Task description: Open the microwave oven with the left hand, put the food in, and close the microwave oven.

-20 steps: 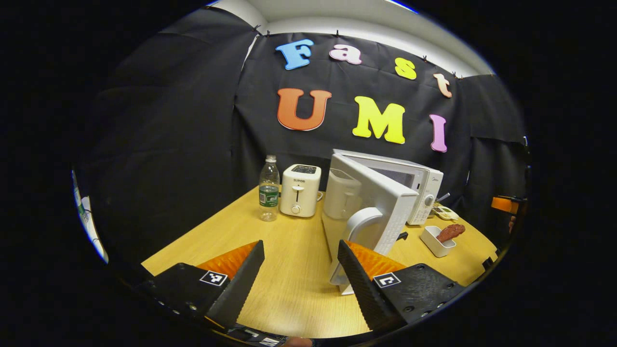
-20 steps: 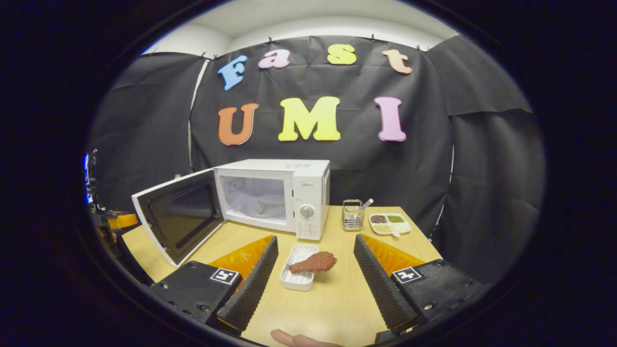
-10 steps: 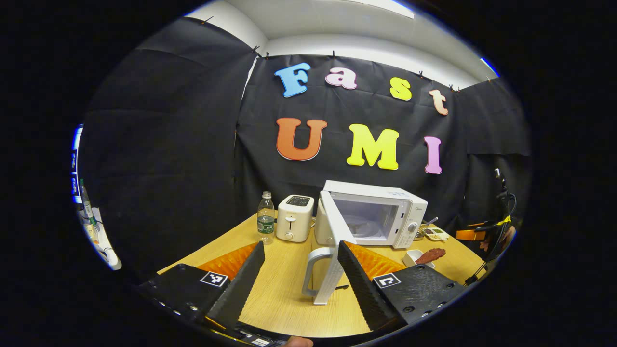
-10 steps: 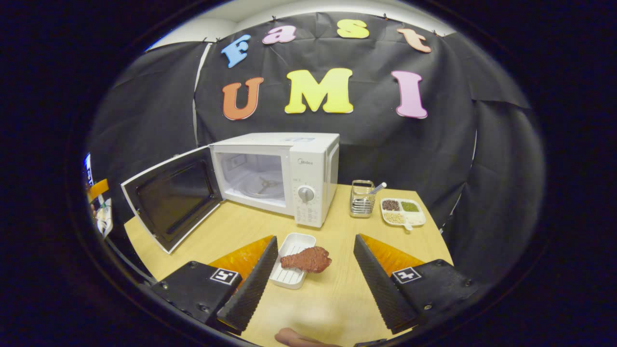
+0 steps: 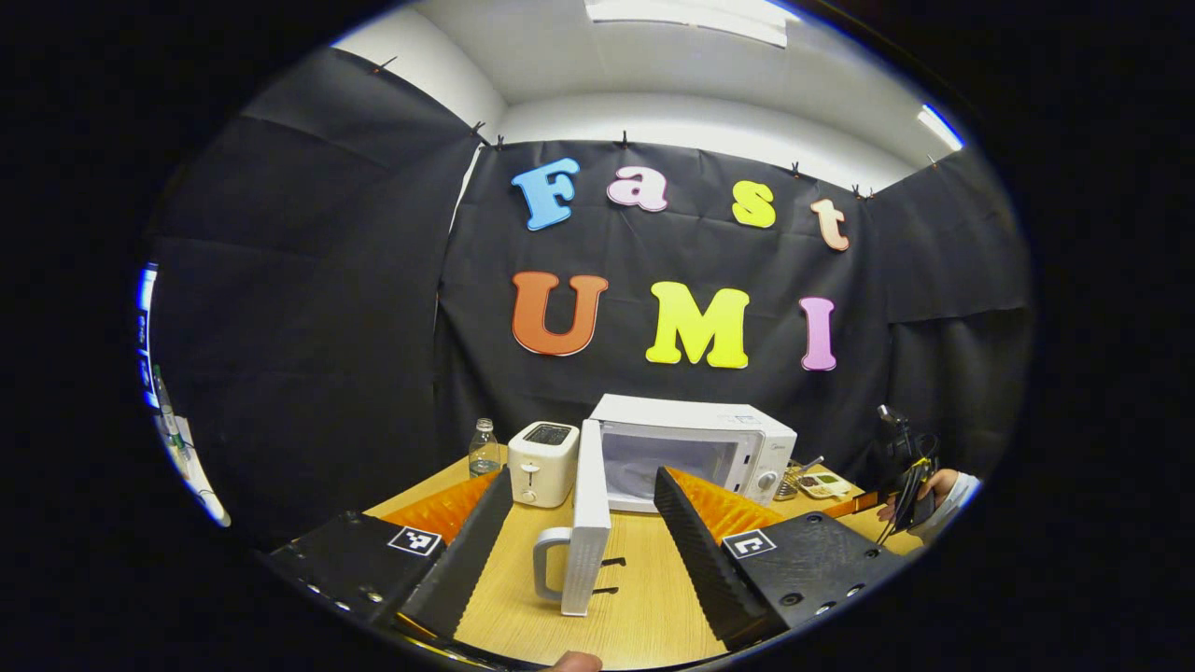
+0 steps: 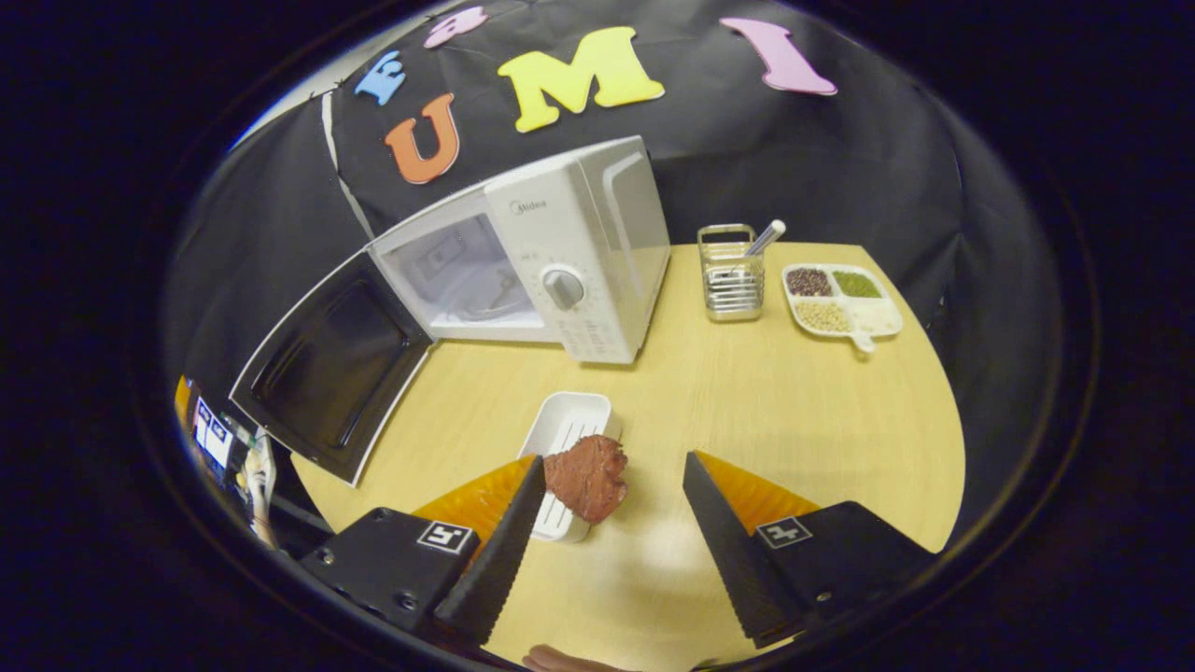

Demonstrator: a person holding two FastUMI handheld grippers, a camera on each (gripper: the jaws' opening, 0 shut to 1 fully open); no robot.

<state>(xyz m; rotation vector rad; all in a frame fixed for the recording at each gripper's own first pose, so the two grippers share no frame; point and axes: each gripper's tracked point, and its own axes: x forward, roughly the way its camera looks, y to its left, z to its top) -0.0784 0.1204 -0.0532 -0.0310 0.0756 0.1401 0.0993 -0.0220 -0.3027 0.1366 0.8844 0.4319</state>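
The white microwave (image 6: 569, 252) stands at the back of the wooden table (image 6: 803, 411) with its door (image 6: 327, 369) swung wide to the left. Seen edge-on, the door (image 5: 586, 523) and its handle lie between the fingers of my left gripper (image 5: 583, 551), which is open and holds nothing. A brown piece of food (image 6: 588, 476) rests on a small white tray (image 6: 565, 439). My right gripper (image 6: 611, 541) hovers open just above and in front of it; the food sits close to the left finger. The other gripper and a hand (image 5: 920, 495) show at the right edge.
A white toaster (image 5: 541, 462) and a water bottle (image 5: 483, 448) stand left of the microwave. A wire utensil holder (image 6: 733, 275) and a divided dish of beans (image 6: 840, 299) sit at the table's far right. Bare table lies between the tray and the microwave.
My left gripper has pulled back and away from the door, which stays open. My right gripper has moved forward and tilted down over the food.
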